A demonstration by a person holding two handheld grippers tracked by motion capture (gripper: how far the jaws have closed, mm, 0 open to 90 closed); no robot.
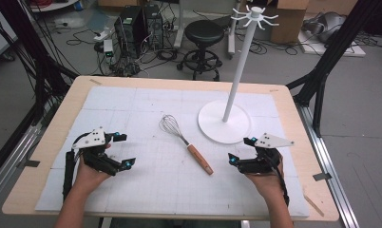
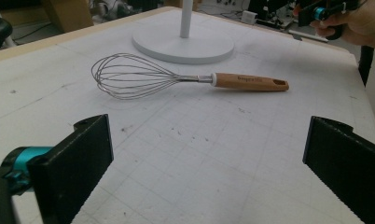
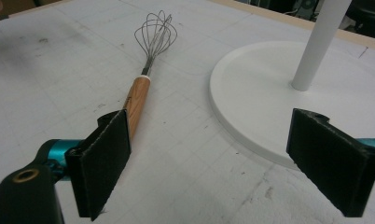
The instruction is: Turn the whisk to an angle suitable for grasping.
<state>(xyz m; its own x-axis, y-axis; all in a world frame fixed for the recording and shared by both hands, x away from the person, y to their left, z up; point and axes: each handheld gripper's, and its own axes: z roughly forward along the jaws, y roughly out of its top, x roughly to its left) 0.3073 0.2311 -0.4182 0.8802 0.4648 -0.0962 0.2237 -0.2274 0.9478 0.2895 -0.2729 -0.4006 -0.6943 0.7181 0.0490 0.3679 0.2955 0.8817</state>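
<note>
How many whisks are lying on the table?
1. The whisk lies flat near the middle of the white mat, between the two grippers, just left of the white stand's round base.

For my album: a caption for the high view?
Two open hand-held grippers flank a wooden-handled whisk beside a white hook stand.

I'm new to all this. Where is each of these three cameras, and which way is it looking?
High view: above the person's side, looking forward and down on the table; both forearms, left gripper, right gripper show.
Left gripper view: on the left gripper, facing the whisk; its open jaws show.
Right gripper view: on the right gripper, looking along the whisk; its open jaws show.
All share the whisk and white stand.
</note>
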